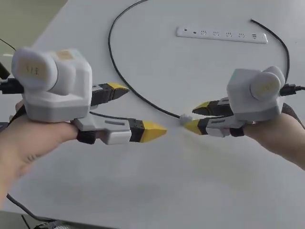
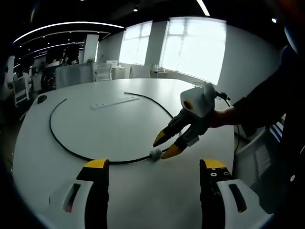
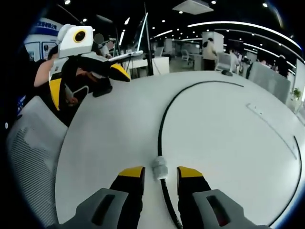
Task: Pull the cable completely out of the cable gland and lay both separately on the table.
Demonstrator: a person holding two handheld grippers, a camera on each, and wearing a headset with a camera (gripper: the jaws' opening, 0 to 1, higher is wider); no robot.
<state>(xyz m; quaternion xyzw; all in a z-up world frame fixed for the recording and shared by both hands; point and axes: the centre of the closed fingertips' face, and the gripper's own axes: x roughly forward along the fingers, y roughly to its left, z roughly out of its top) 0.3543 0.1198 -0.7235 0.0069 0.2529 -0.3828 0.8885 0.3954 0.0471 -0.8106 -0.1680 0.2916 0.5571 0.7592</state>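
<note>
Cable (image 3: 159, 138) threaded through gland (image 3: 159, 168) | right claw (image 3: 160, 171) straddles gland | left claw (image 2: 154, 163) spread

The left gripper (image 1: 145, 109) and the right gripper (image 1: 190, 117) each have a pale grey, boxy housing, black jaws and pointed yellow tips. A thin black lead (image 1: 296, 88) leaves the right one's rear. The right arm wears a dark sleeve (image 2: 267, 102).

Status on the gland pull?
Left gripper open, empty. Right gripper open, jaws flanking cable gland on table. Cable threaded through it. Nothing obstructing.
</note>
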